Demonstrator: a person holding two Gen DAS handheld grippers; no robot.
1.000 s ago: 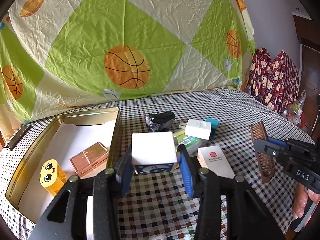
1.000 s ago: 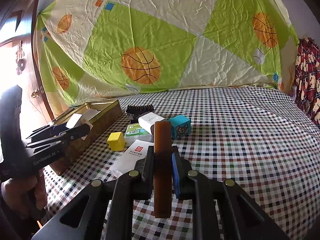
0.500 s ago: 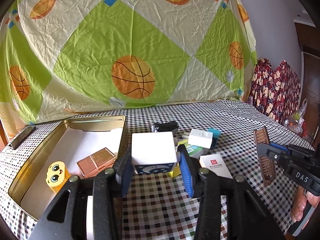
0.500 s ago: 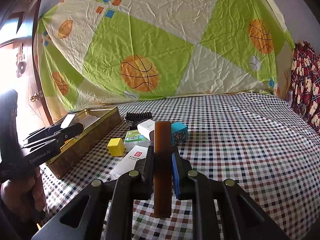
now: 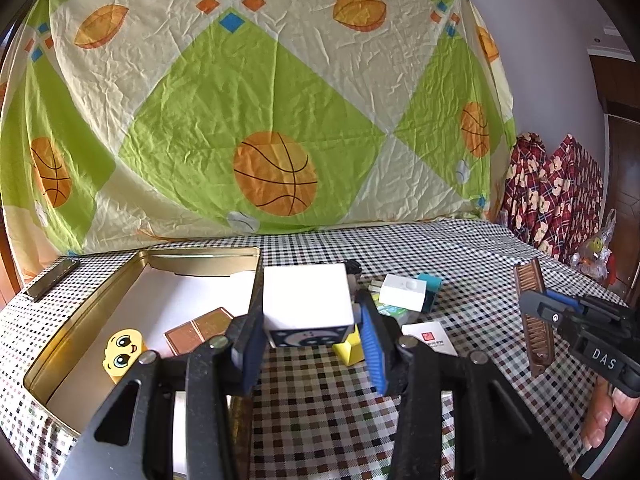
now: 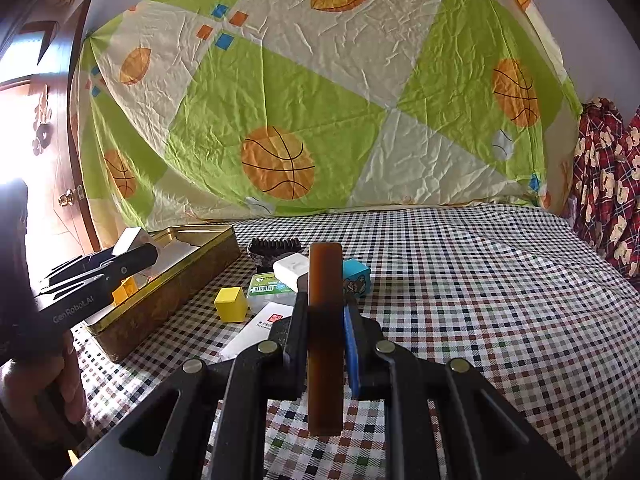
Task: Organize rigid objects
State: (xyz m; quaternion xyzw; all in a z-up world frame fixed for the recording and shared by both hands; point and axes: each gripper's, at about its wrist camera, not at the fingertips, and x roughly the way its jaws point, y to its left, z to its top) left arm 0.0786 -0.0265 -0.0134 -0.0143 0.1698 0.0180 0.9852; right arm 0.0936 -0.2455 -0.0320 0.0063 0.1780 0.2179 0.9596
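Note:
My left gripper (image 5: 310, 328) is shut on a white cube (image 5: 306, 298) with a dark printed front face, held just right of the gold tin (image 5: 48, 360). The tin holds a yellow face block (image 5: 120, 354) and a copper-coloured flat box (image 5: 196, 330). My right gripper (image 6: 326, 312) is shut on a brown wooden comb (image 6: 325, 336), held upright above the checked cloth; the same comb (image 5: 534, 312) shows at the right in the left wrist view. On the cloth lie a yellow cube (image 6: 230, 304), a white box (image 6: 292, 270), a blue cube (image 6: 356, 278), a green-labelled pack (image 6: 266, 288) and a white card box (image 6: 256, 330).
A black comb-like object (image 6: 274, 248) lies behind the pile. A dark flat bar (image 5: 50, 280) rests on the cloth left of the tin. A basketball-print sheet (image 5: 276, 172) hangs behind the table. Red patterned fabric (image 5: 556, 196) stands at the right, and a hand (image 5: 604, 416) grips the right gripper's handle.
Both views have tilted upward a little, so the table and objects sit lower in frame. Both grips are unchanged.

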